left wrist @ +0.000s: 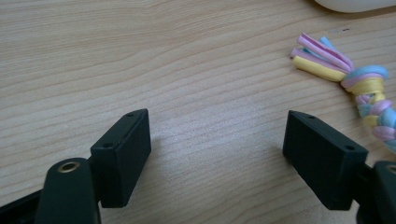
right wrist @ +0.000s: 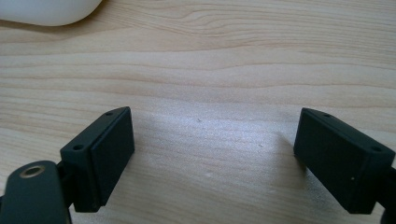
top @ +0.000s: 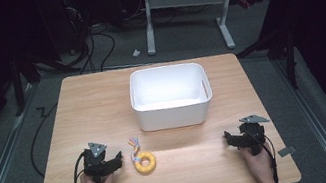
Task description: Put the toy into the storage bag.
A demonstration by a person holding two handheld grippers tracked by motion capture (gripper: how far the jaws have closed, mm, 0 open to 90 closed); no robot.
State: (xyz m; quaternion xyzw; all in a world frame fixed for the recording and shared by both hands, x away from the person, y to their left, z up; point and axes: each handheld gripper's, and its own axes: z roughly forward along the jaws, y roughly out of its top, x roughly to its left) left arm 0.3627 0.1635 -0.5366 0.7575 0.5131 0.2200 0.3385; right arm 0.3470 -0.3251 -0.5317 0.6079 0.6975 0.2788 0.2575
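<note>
One yellow ring toy (top: pixel 144 162) with seemingly braided pastel tail.

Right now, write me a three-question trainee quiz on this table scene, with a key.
1. True or false: the left gripper has its fingers closed on the yellow ring toy.
2. Which thing stands farther up the table from the grippers? A) a white bin B) a red bowl C) a glass jar
3. Fill in: the toy's braided tail is pink, blue and ____.

Key
1. False: the fingers stand open over bare wood, with the toy off to one side.
2. A, the white bin.
3. Yellow.
</note>
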